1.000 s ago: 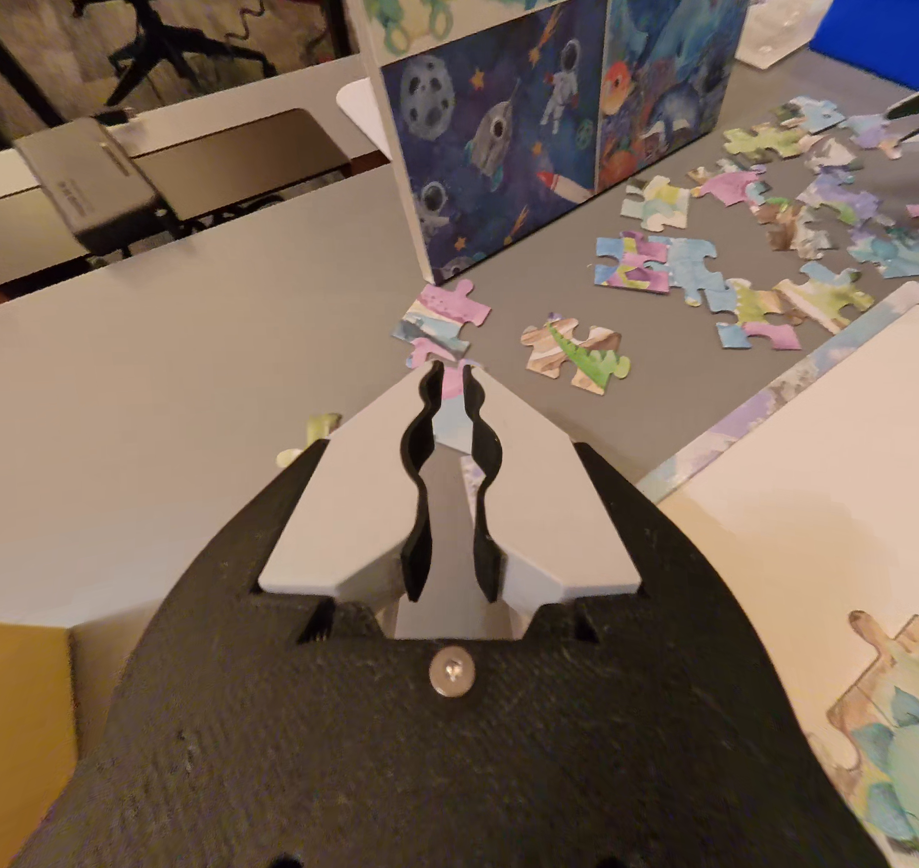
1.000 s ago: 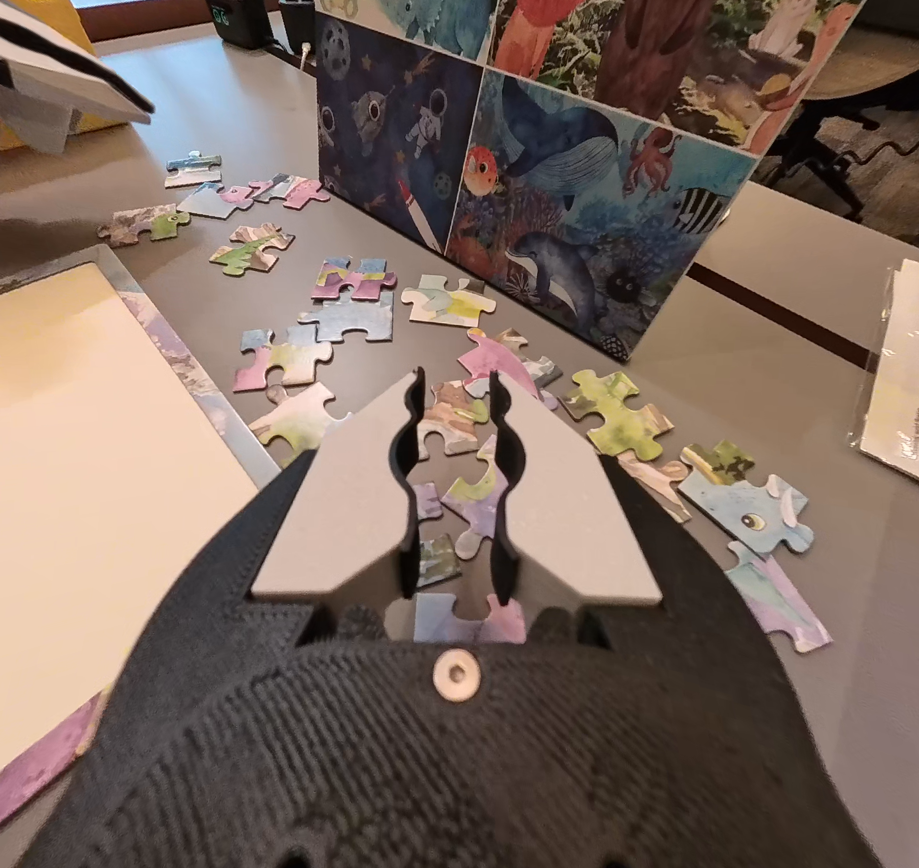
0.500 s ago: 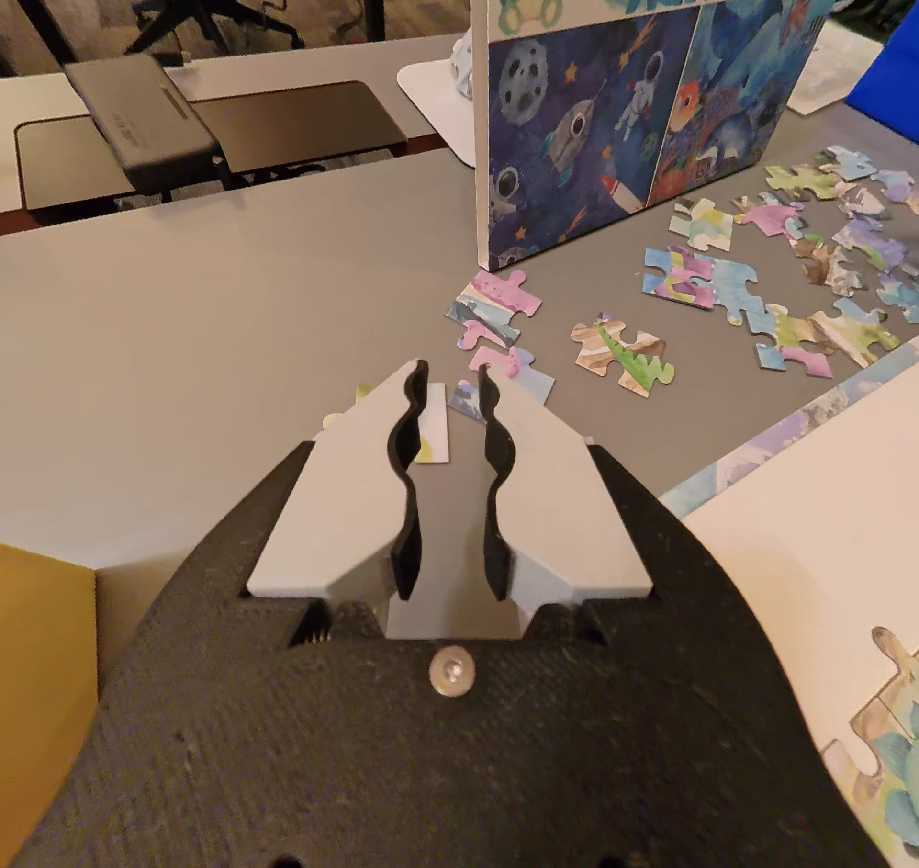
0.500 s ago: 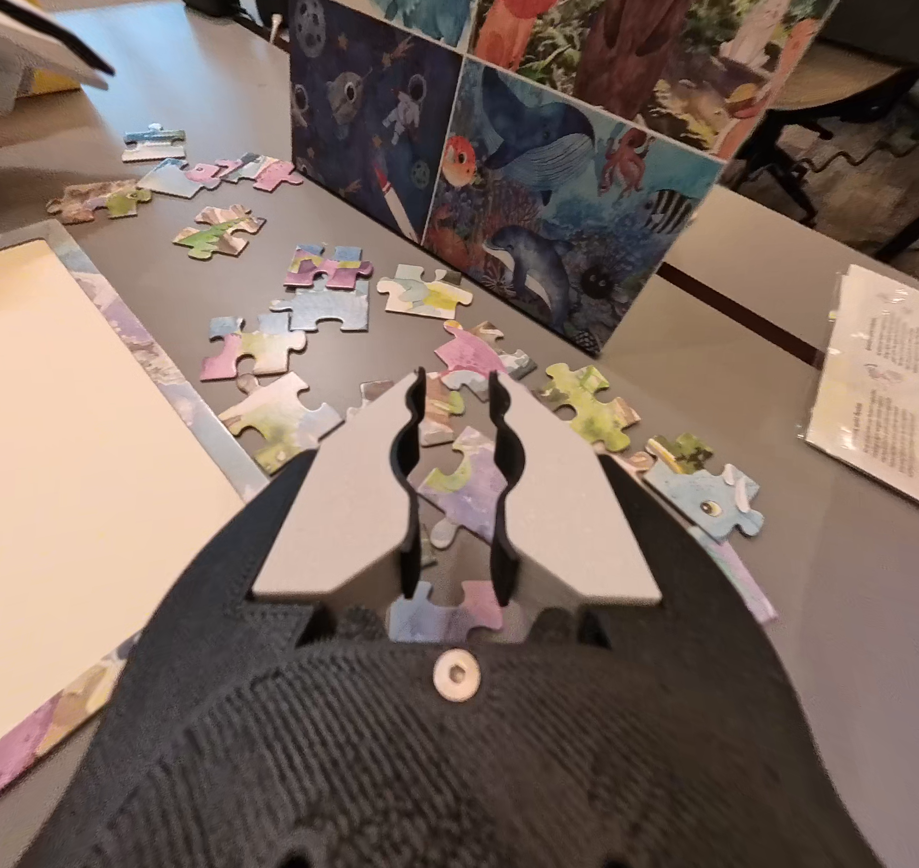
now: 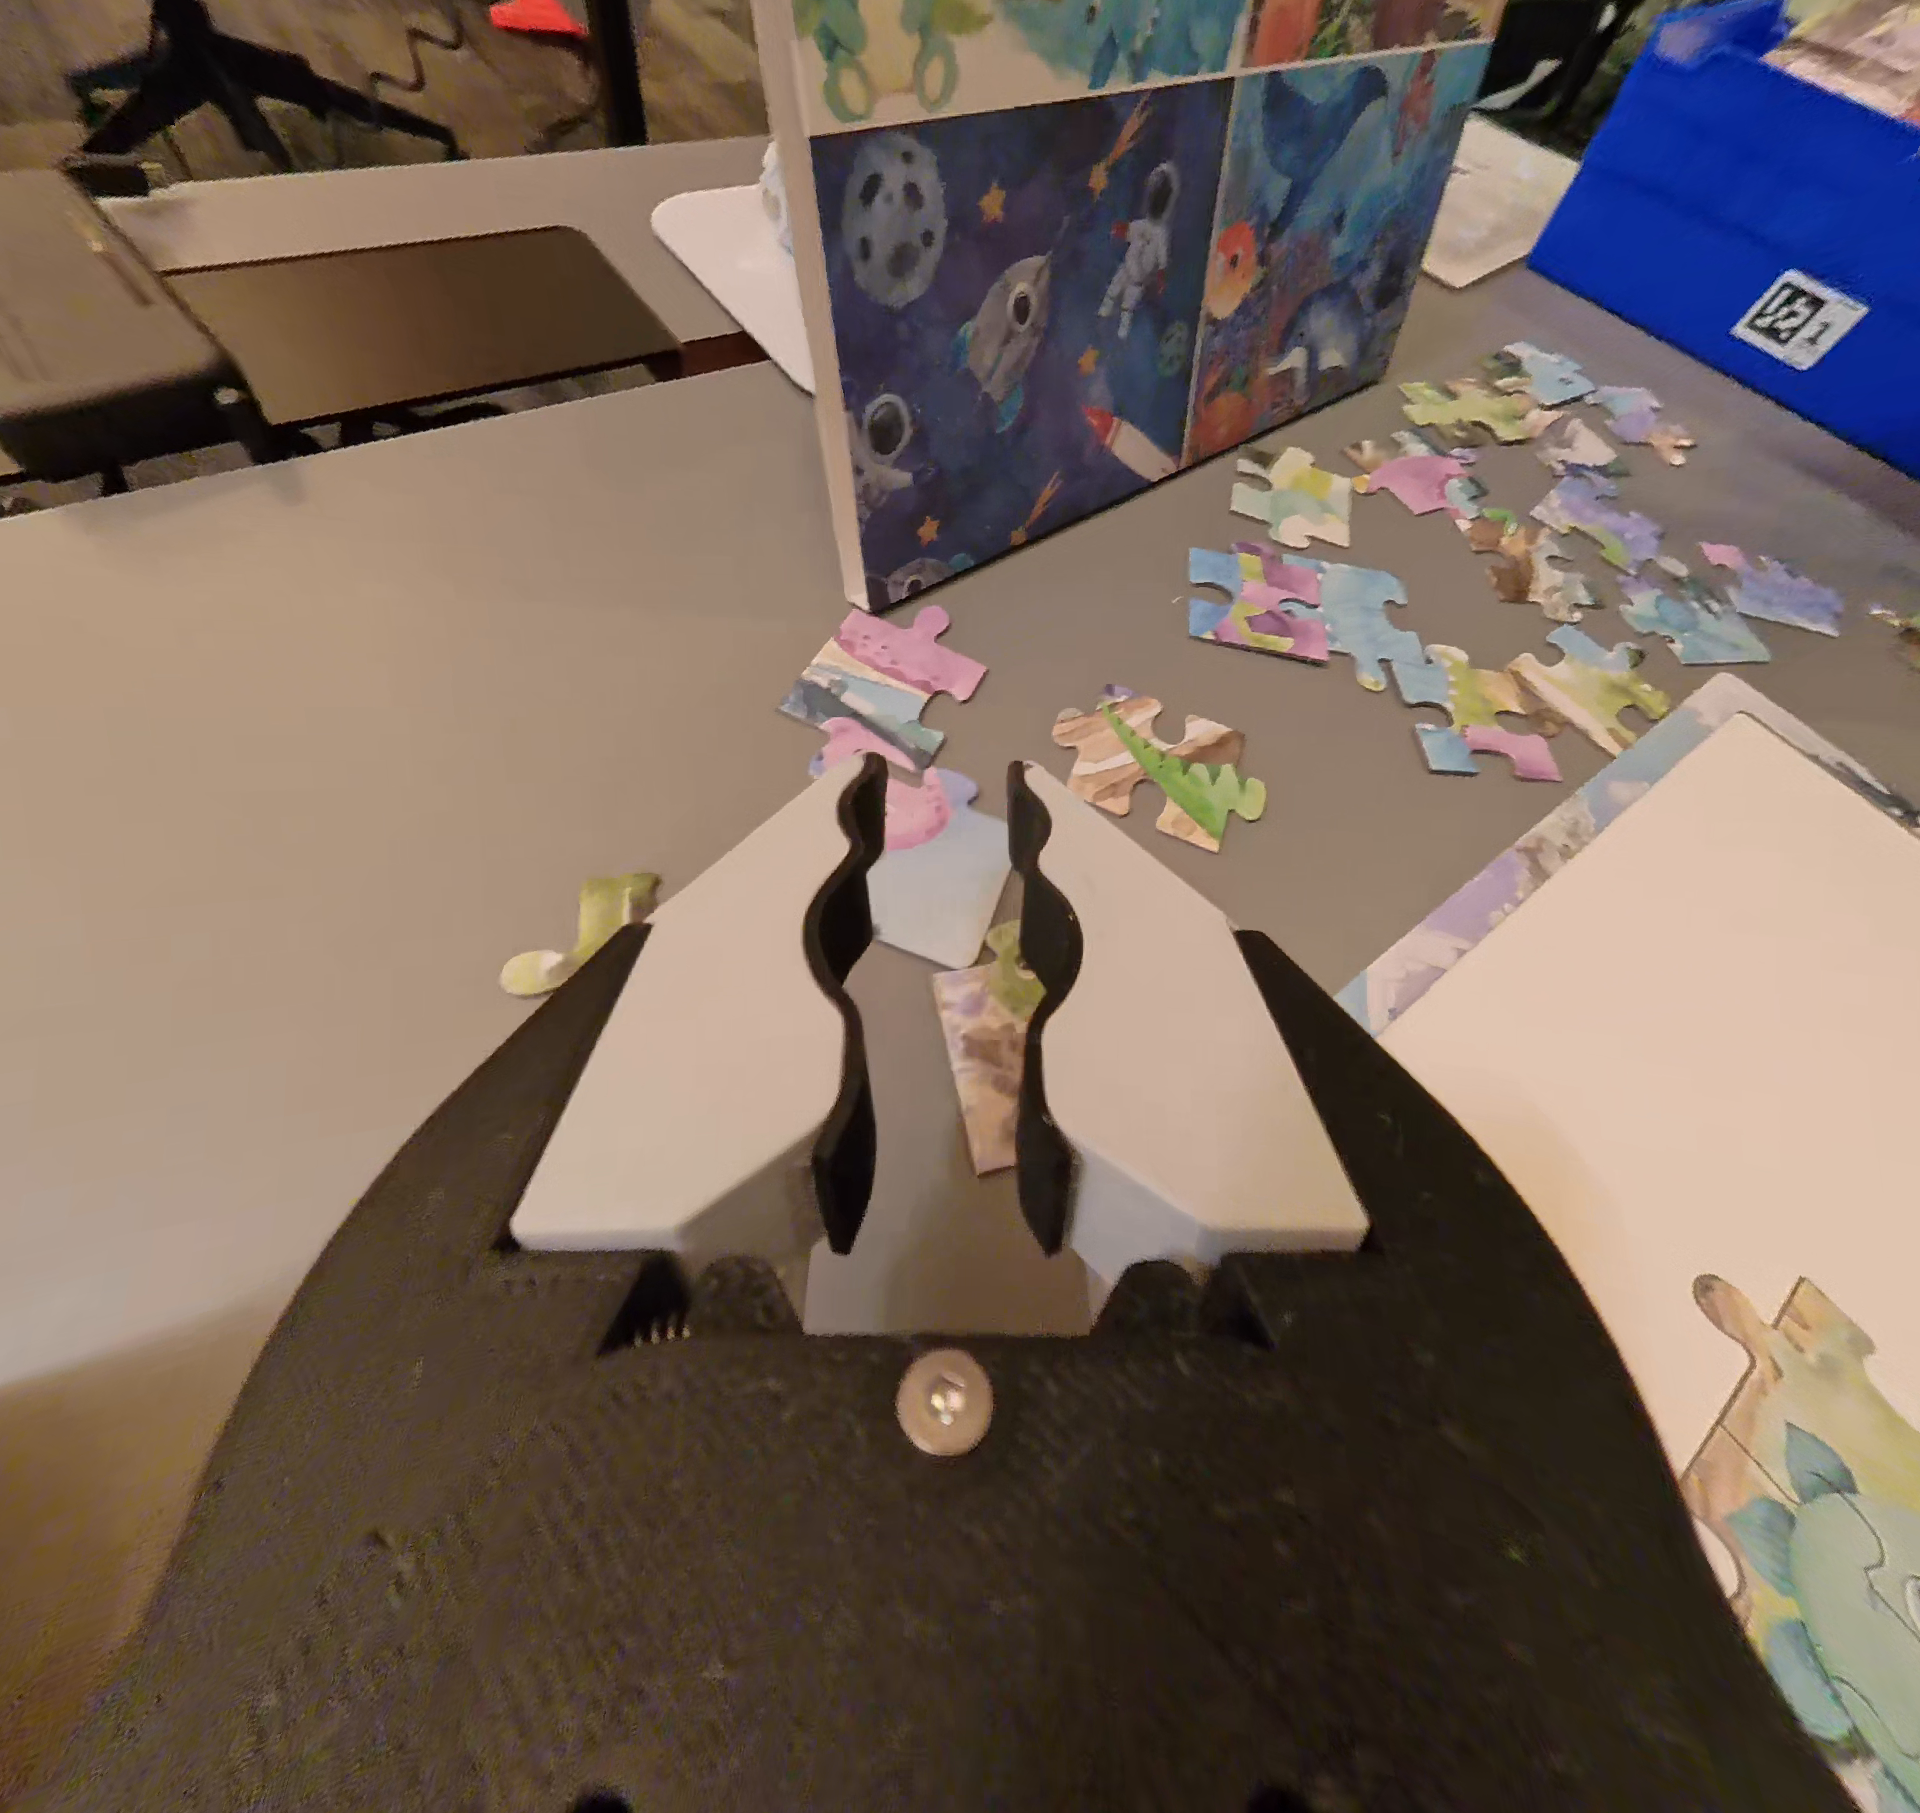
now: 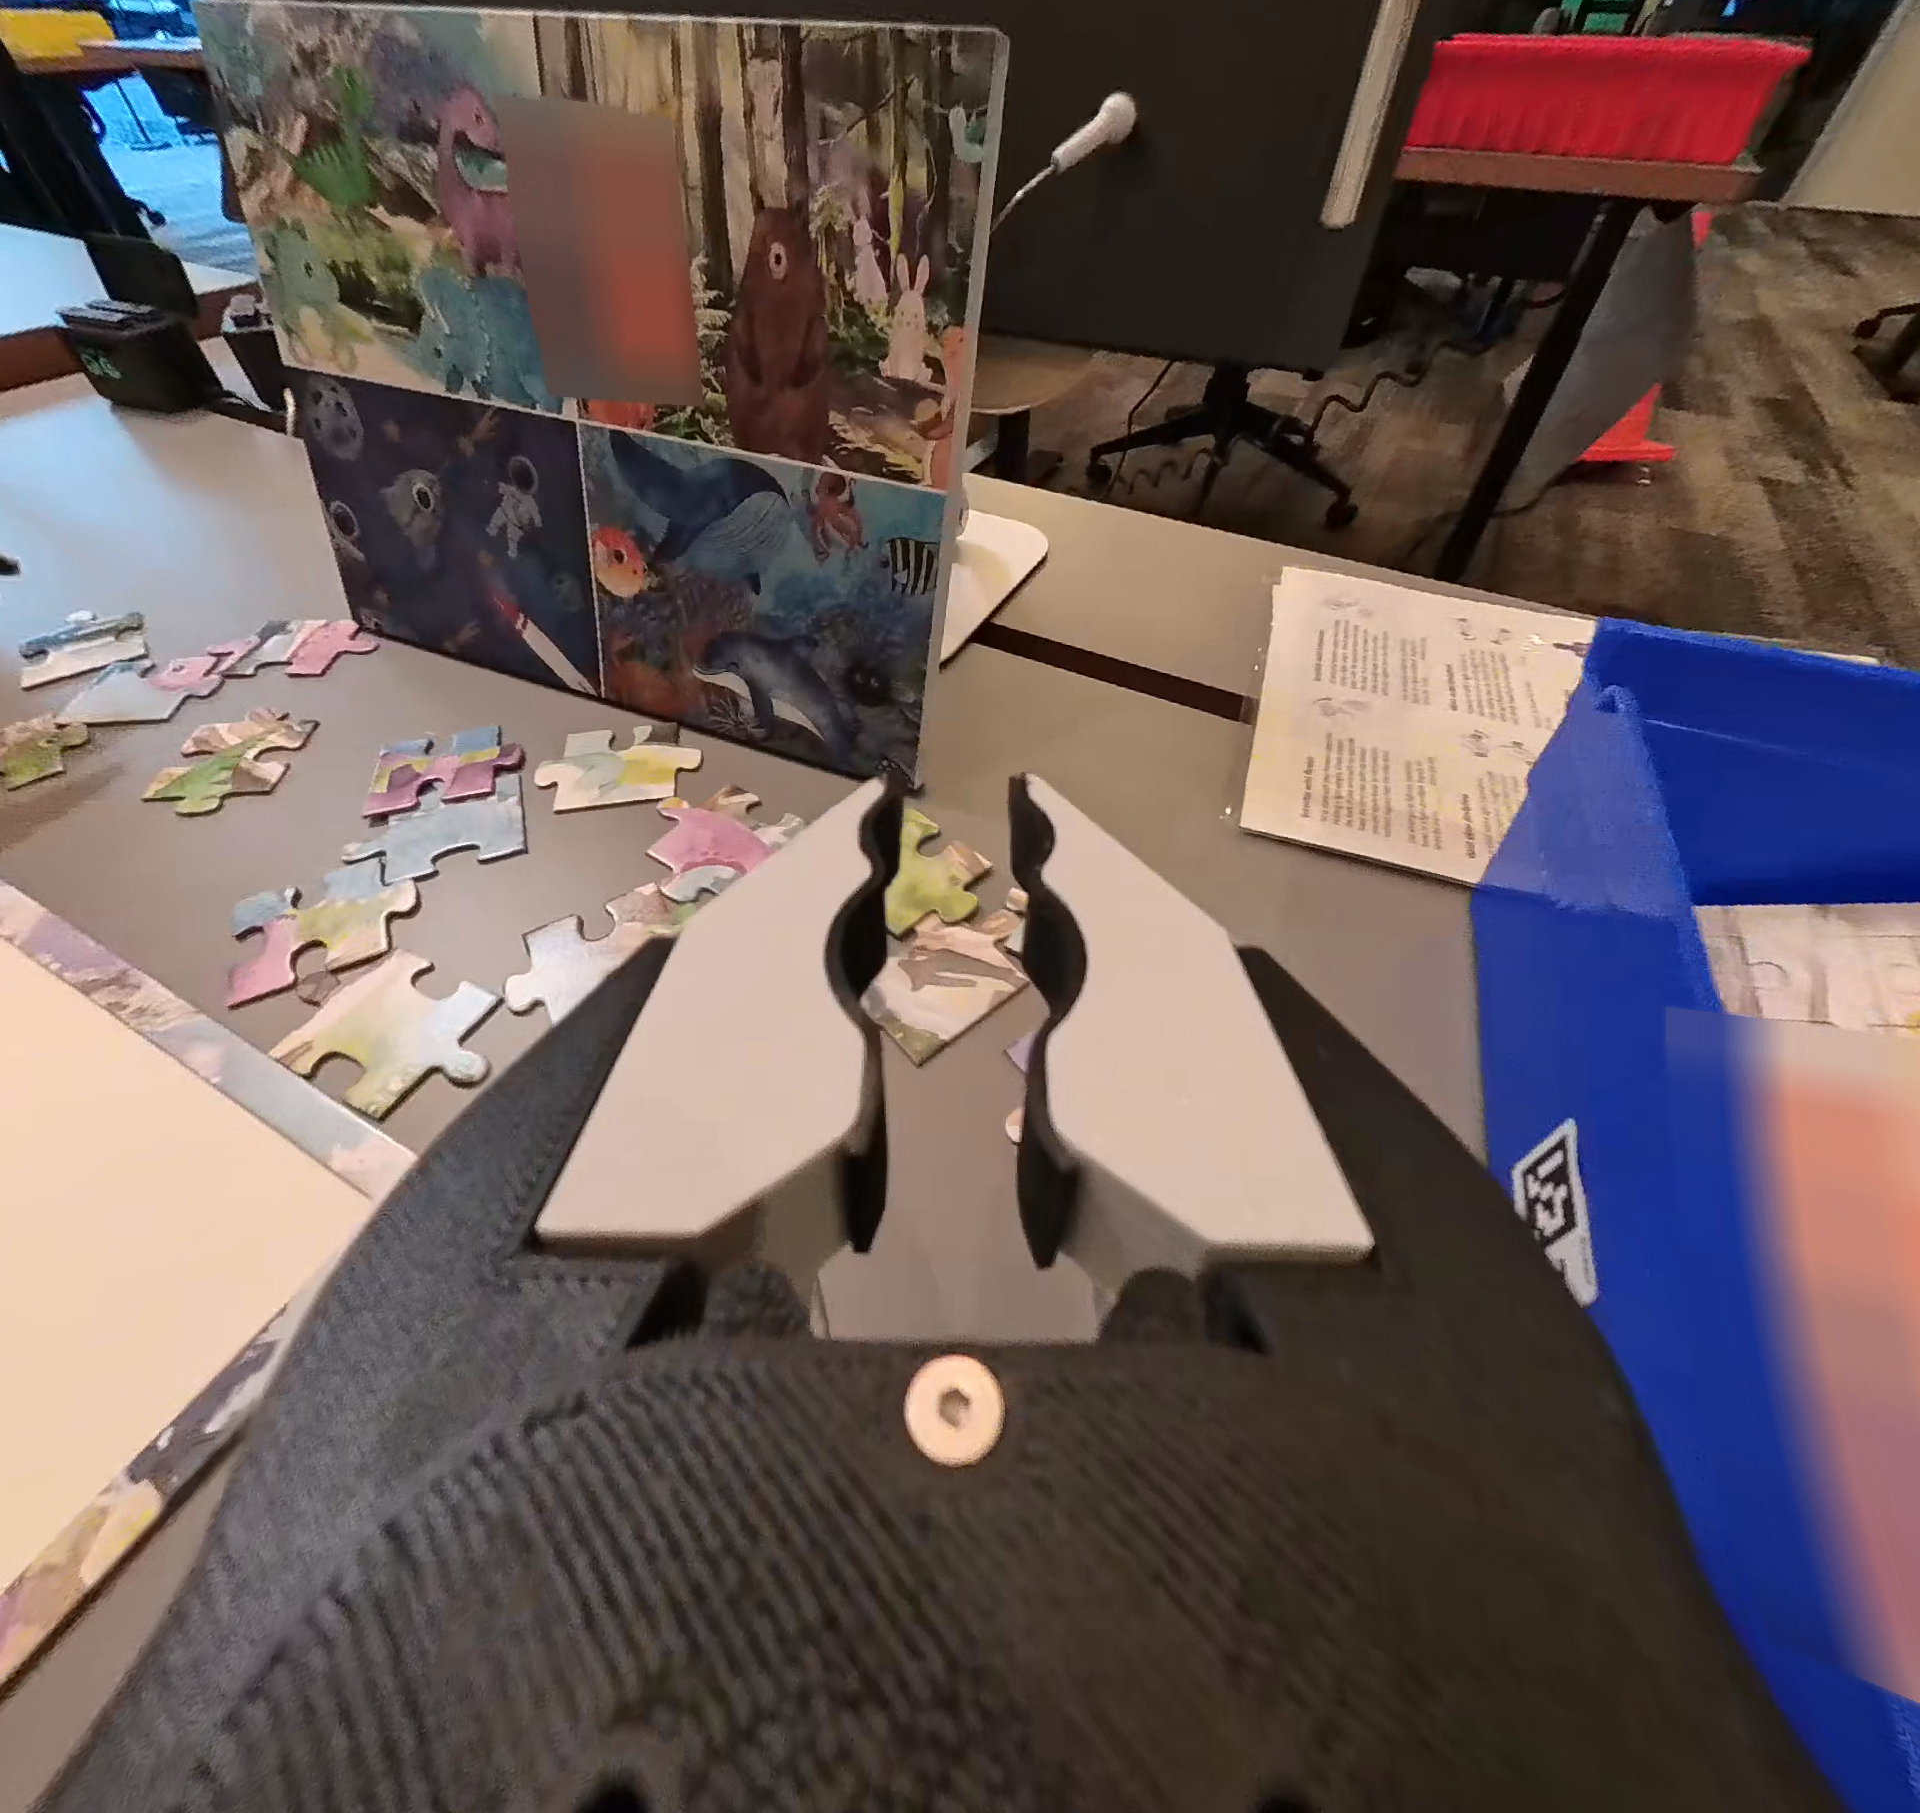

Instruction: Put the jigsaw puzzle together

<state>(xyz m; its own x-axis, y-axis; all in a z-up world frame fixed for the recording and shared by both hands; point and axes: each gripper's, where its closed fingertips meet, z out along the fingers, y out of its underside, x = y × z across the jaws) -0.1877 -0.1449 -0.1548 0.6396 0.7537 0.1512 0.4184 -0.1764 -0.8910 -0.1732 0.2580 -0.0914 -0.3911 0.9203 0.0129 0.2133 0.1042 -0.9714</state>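
Observation:
Loose jigsaw pieces lie on the grey table. My left gripper (image 5: 943, 776) is open and empty, low over a pale blue piece (image 5: 940, 901) and a purple-green piece (image 5: 987, 1067), with a pink piece (image 5: 914, 802) at its tips. The puzzle tray (image 5: 1662, 984) is to its right, with joined pieces (image 5: 1818, 1503) in the near corner. My right gripper (image 6: 951, 797) is open and empty over a green piece (image 6: 925, 875) and a brown-white piece (image 6: 945, 989). The tray's edge also shows in the right wrist view (image 6: 125, 1192) at the left.
A picture board (image 5: 1091, 309) stands upright behind the pieces, also in the right wrist view (image 6: 623, 361). A blue bin (image 6: 1662, 880) is close on the right gripper's right. A printed sheet (image 6: 1392, 724) lies behind it. A green dinosaur piece (image 5: 1164, 771) lies near the left gripper. Some 40 cm of space lies between my two pairs of fingers. The right gripper is farther from the pale blue piece (image 5: 940, 901), some 40 cm, than the left, some 5 cm. It is also in sight in the right wrist view (image 6: 105, 700).
My left gripper's jaws have opened wider and it has moved right over the nearest pieces. My right gripper has swung right, bringing the blue bin and the sheet into view.

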